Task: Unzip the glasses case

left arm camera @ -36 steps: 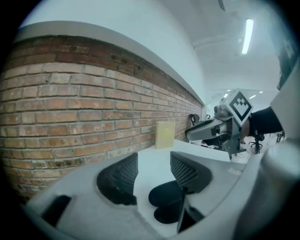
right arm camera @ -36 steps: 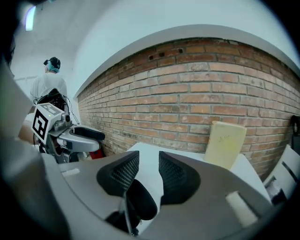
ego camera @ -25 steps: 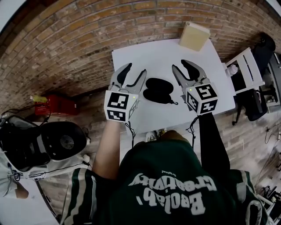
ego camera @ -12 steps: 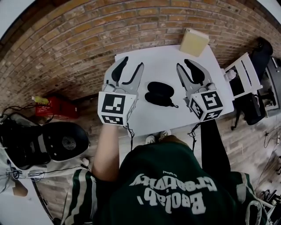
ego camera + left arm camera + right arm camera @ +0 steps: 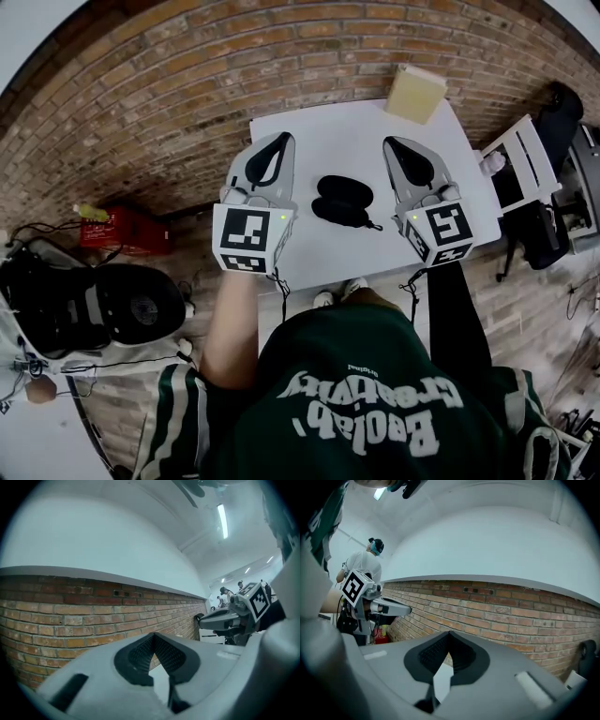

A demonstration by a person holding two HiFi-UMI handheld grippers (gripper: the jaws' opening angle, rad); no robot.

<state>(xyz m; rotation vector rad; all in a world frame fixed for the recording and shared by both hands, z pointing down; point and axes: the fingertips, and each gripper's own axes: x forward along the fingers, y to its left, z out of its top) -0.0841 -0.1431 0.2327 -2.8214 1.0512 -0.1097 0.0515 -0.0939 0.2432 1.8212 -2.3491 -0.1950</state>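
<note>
Glasses case (image 5: 340, 200) (zip unreadable) lies between left hand-held gripper (image 5: 279, 141) and right hand-held gripper (image 5: 395, 146), both just closed, empty.

Between the pale grey left gripper (image 5: 283, 139) and right gripper (image 5: 393, 143), each with black ribbed pads (image 5: 140, 654) and a black-and-white square-marked cube (image 5: 249, 240), a black glasses case (image 5: 340, 200) on a white table (image 5: 347, 129), a cream box (image 5: 415, 92) beyond the right claw, a red-brown brick wall (image 5: 187, 75) around
</note>
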